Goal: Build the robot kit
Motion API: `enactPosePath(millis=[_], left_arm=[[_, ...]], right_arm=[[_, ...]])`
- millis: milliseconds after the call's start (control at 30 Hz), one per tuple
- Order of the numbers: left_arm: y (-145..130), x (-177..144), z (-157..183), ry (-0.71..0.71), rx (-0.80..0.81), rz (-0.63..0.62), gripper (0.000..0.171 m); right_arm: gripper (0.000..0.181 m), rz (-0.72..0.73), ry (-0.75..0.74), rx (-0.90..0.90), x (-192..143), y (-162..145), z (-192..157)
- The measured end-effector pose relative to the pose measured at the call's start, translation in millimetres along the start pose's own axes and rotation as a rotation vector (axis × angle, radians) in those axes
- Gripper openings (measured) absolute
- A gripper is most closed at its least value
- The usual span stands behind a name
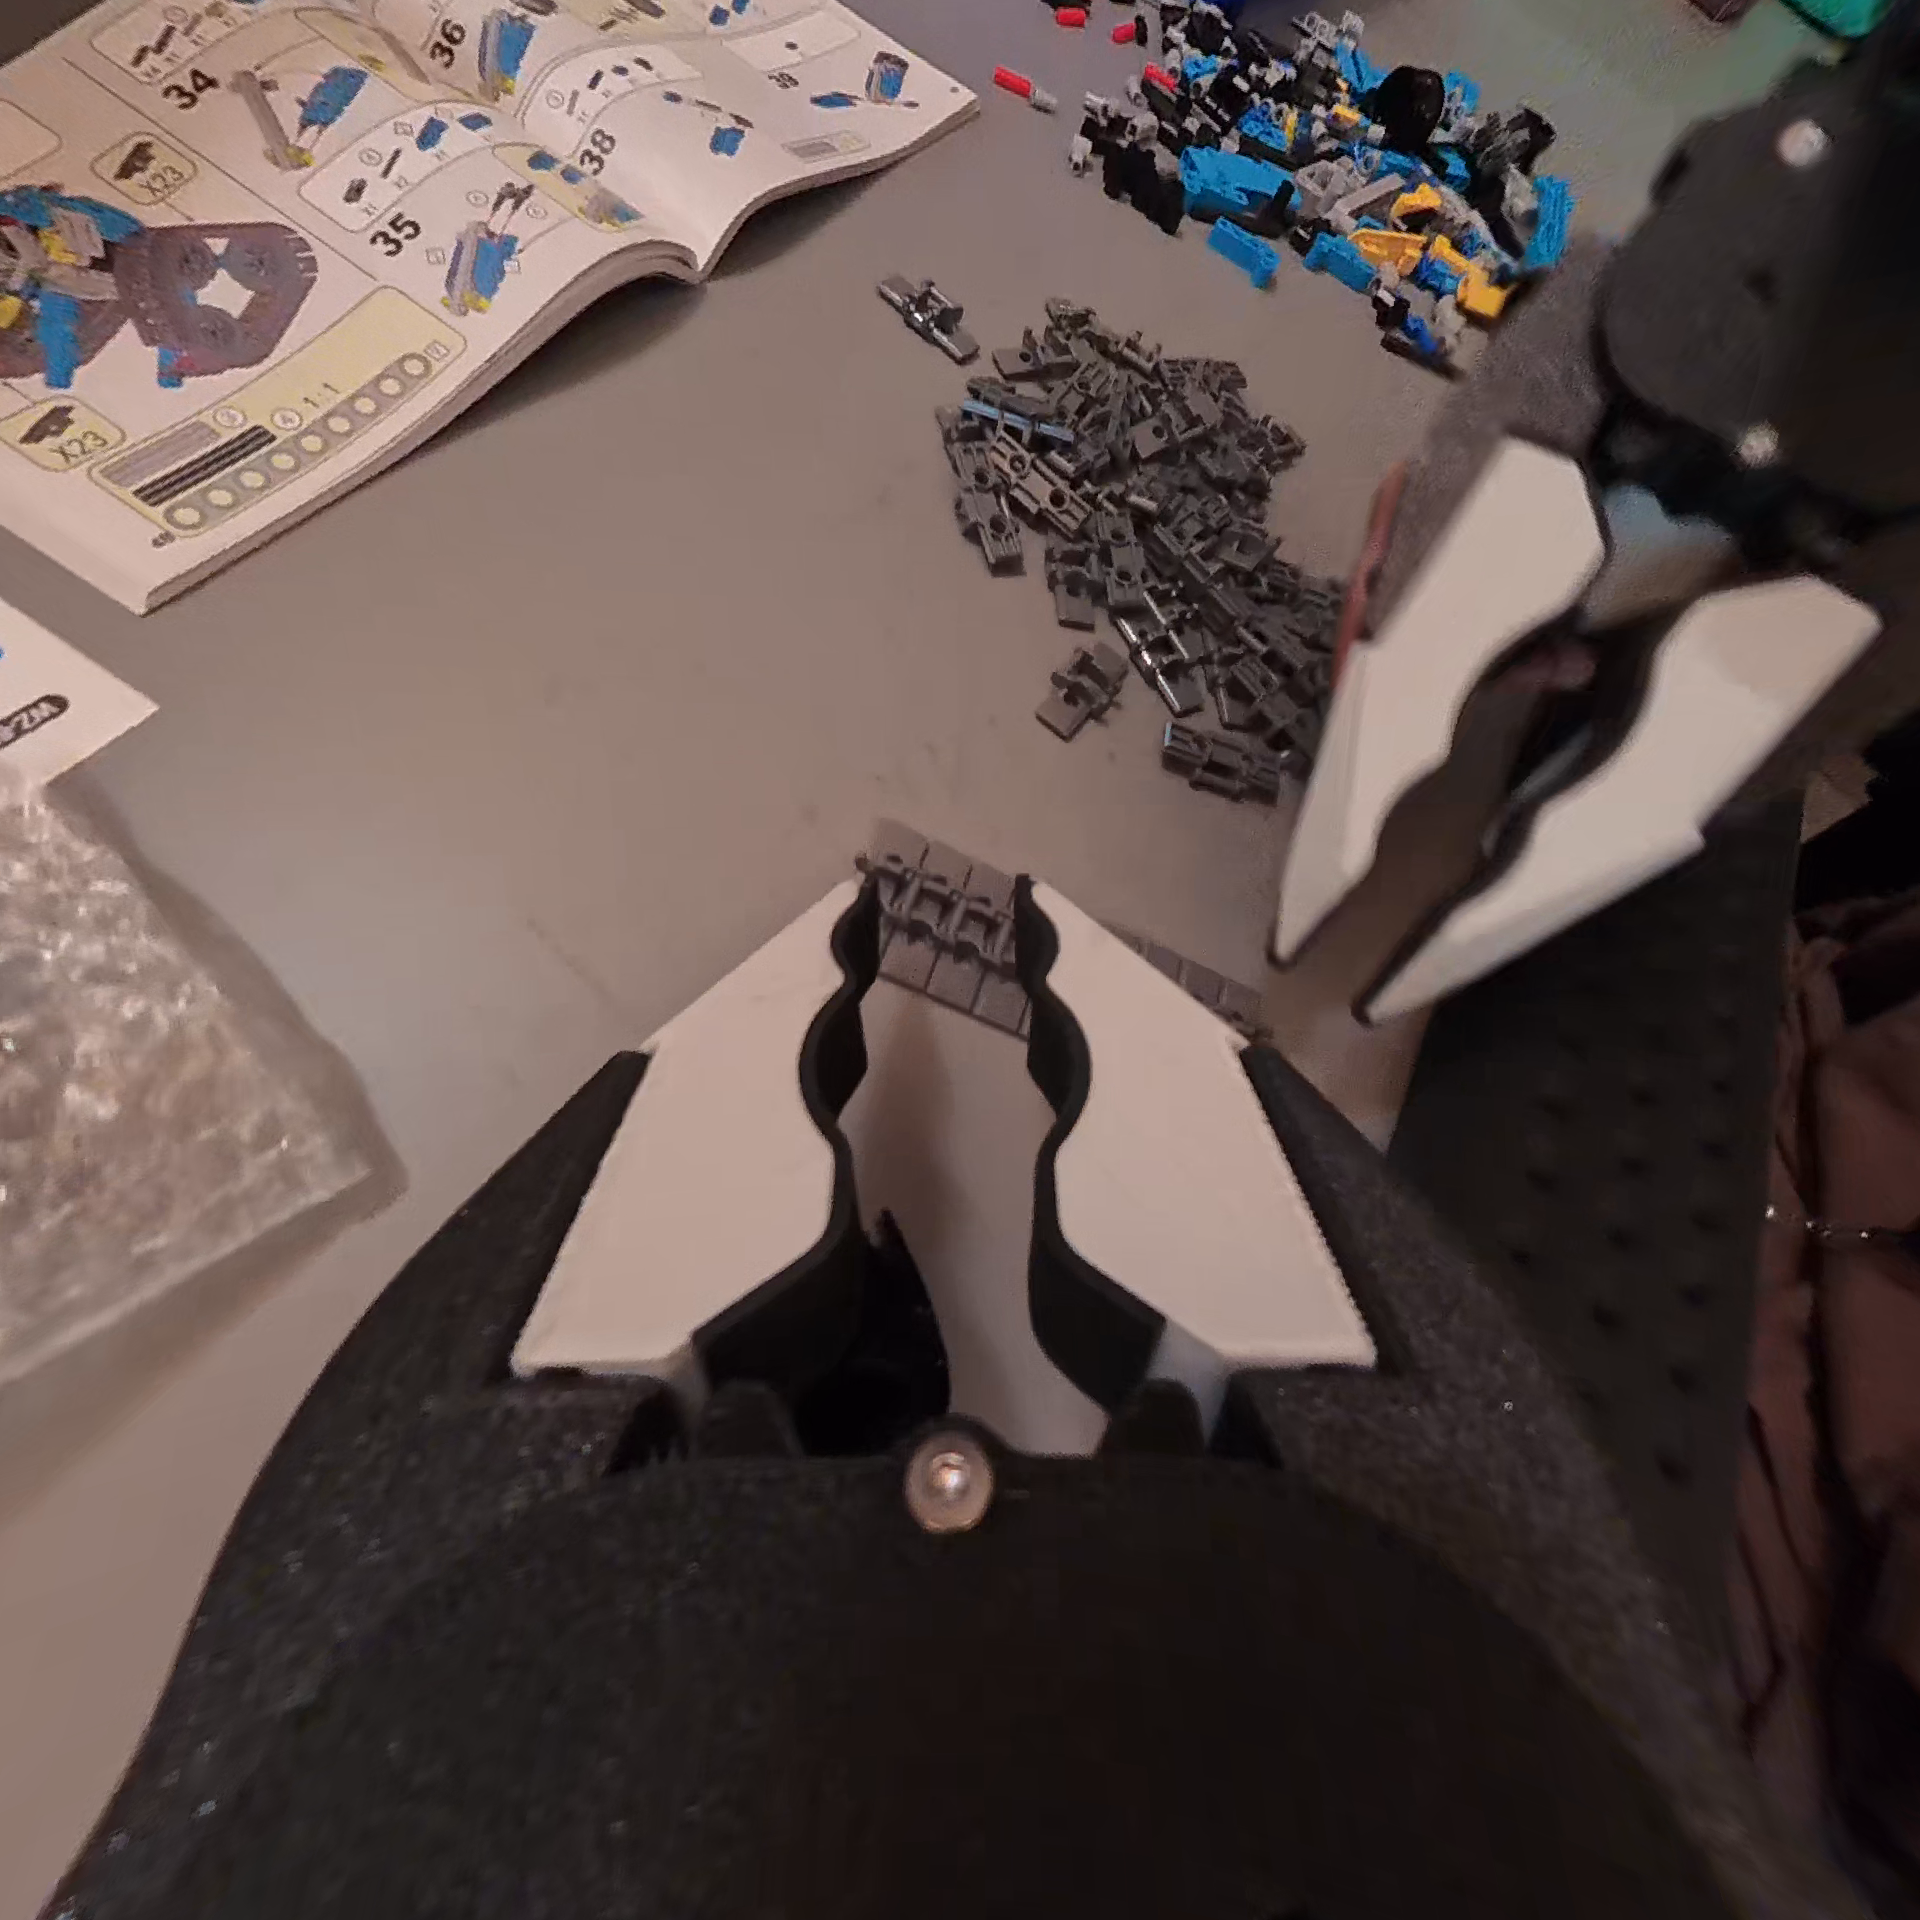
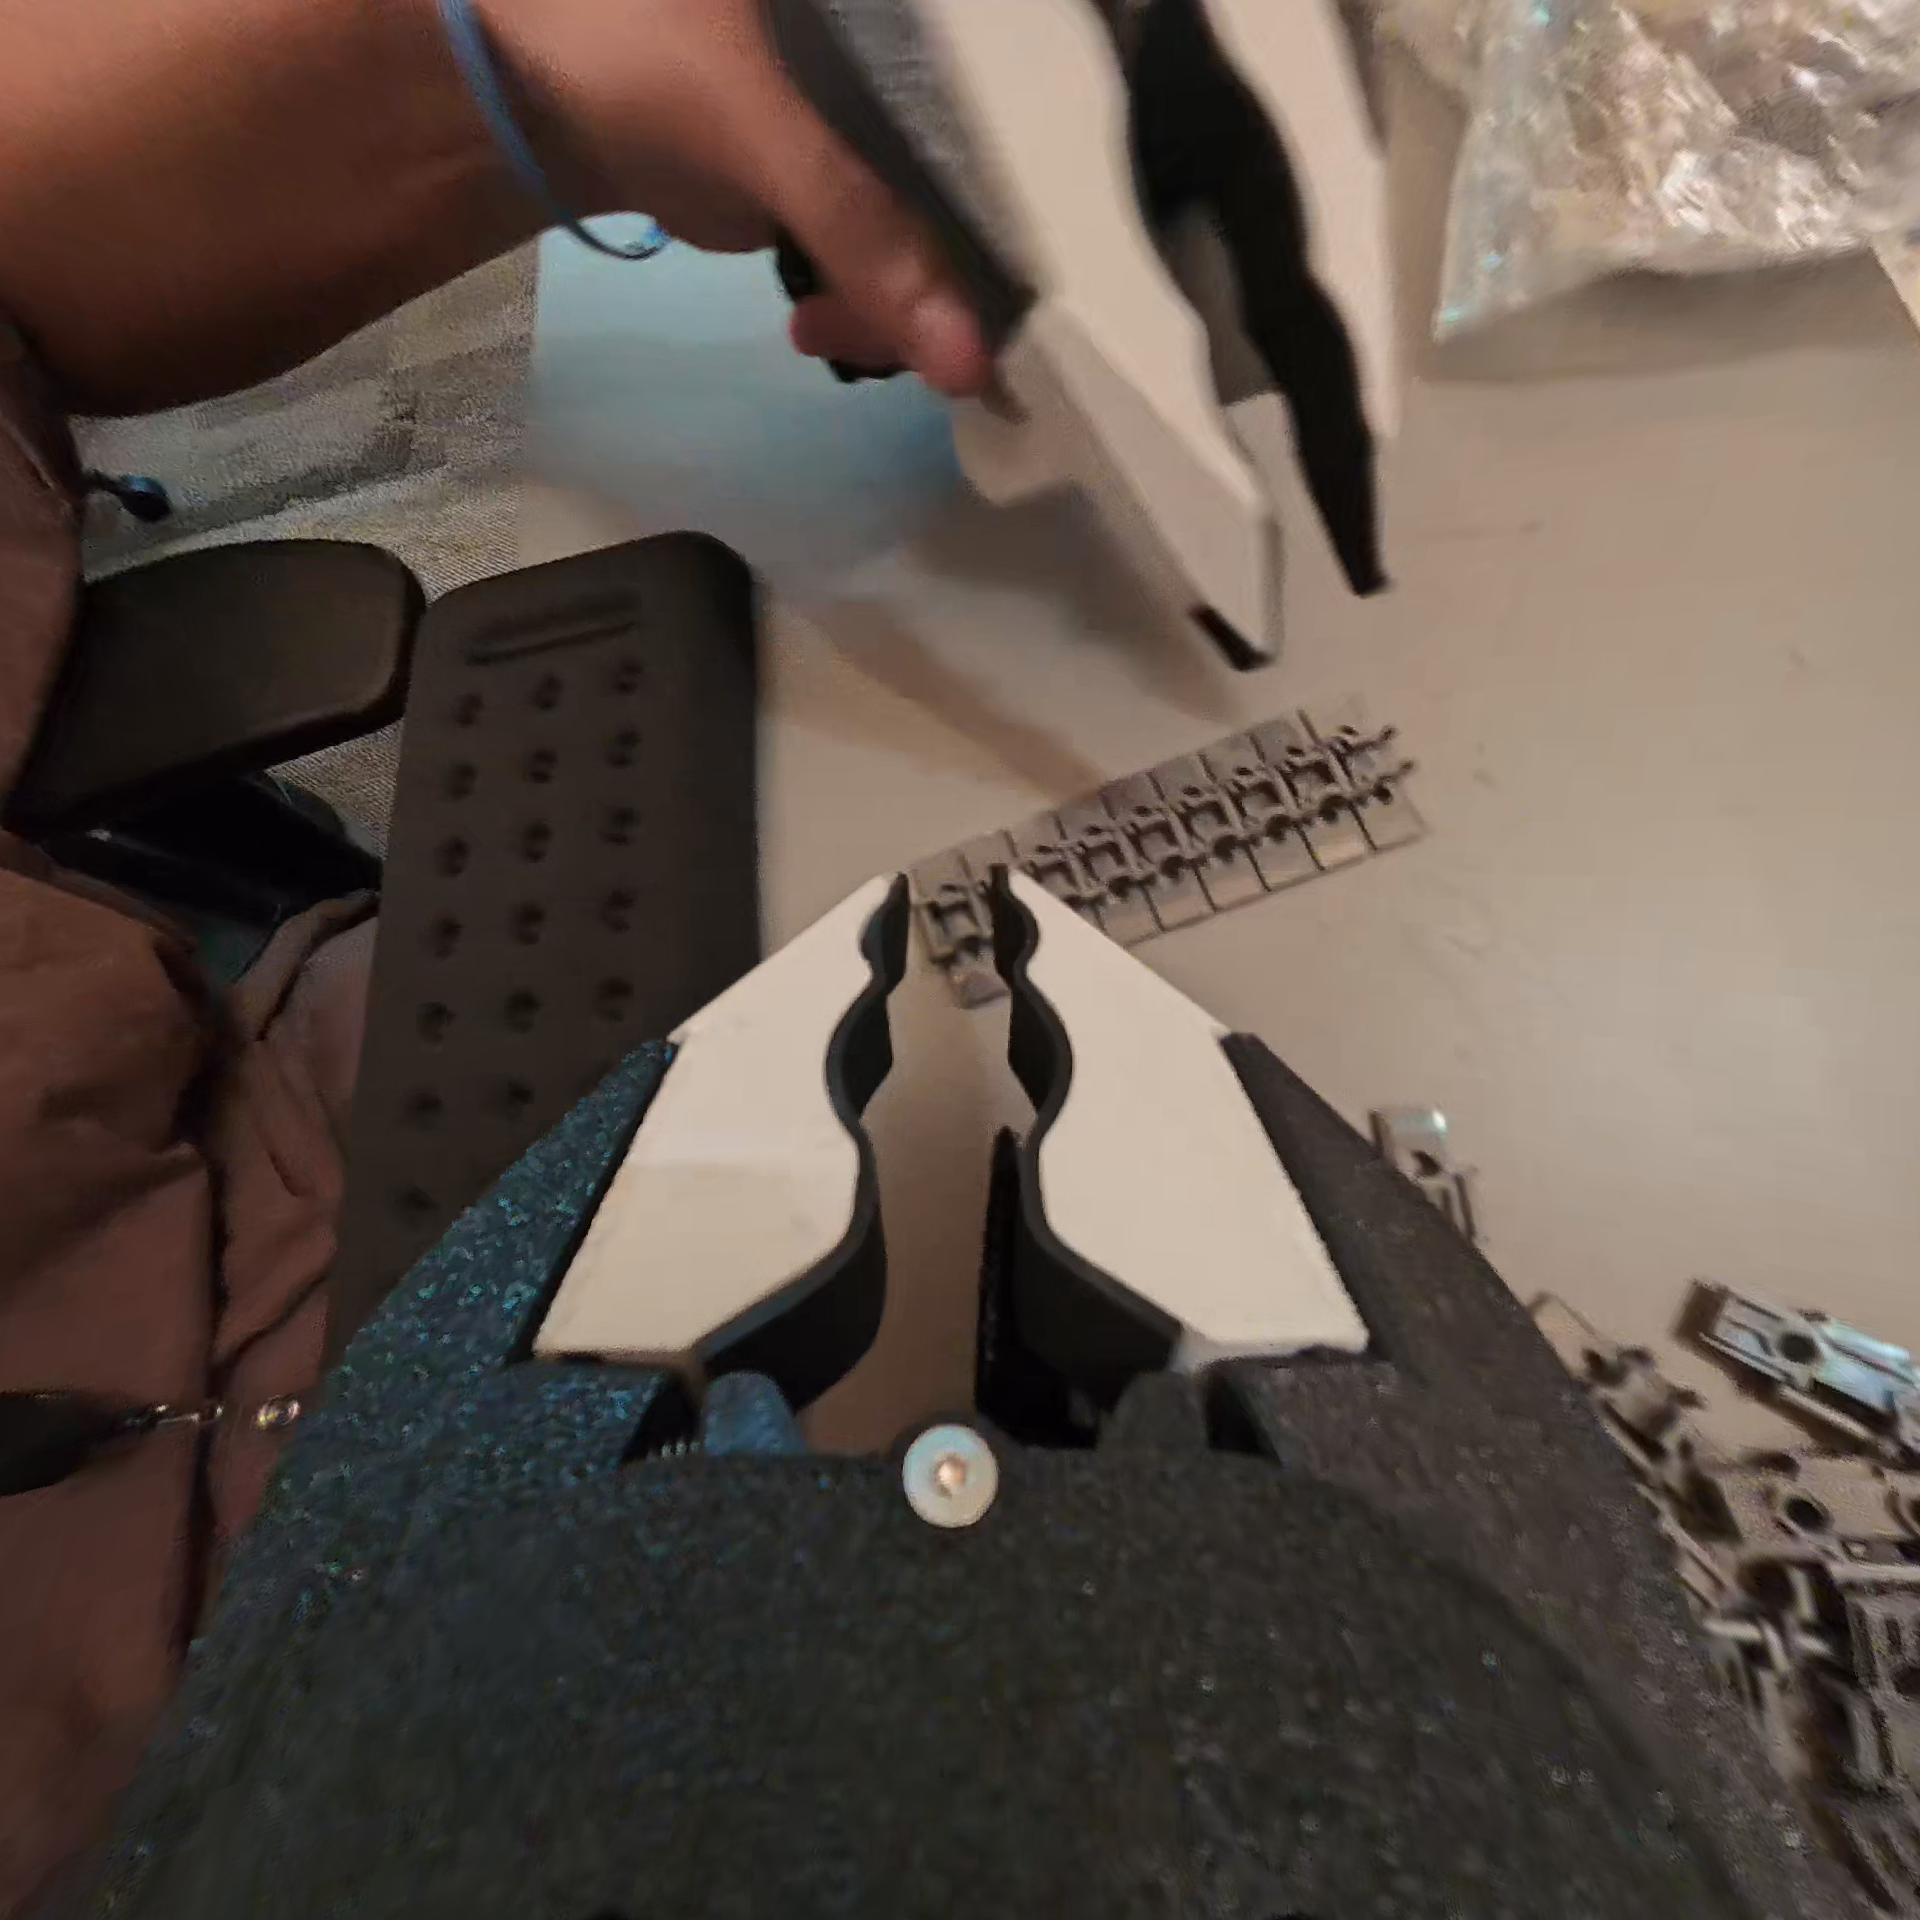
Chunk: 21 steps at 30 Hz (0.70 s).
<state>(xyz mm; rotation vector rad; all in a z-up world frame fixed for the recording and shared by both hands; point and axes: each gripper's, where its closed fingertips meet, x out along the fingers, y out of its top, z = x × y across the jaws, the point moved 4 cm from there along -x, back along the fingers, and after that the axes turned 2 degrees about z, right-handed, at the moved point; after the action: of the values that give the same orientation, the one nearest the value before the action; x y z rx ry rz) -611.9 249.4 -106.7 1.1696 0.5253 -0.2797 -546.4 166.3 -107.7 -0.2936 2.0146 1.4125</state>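
Two brick piles beyond grippers.

Your left gripper has smooth matt white plastic fingers lined with black rubbery pads, set in a rough, grainy black body with a shiny metal screw. The grey track strip at its tips looks like matt moulded plastic. At the upper left of the frame lies a paper instruction booklet; at the left edge, a glossy, crinkled clear plastic bag. The table is smooth, matt grey.
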Motion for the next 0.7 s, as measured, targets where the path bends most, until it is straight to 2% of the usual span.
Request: enactPosePath(millis=[167,333,567,700], left_arm=[[8,23,-3,-0.062,0.035,-0.052,0.018],[0,39,-7,-0.036,0.071,-0.132,0.010],[-13,25,-15,0.017,0.034,-0.123,0.010],[-22,10,-19,0.033,-0.003,-0.112,0.010]], right_arm=[[0.018,-0.040,-0.038,-0.099,21,-3,-19],[0.019,-0.119,-0.072,-0.142,29,-14,-17],[0.016,-0.125,-0.023,-0.019,14,-20,5],[0.020,-0.135,-0.101,-0.010,3,-24,25]])
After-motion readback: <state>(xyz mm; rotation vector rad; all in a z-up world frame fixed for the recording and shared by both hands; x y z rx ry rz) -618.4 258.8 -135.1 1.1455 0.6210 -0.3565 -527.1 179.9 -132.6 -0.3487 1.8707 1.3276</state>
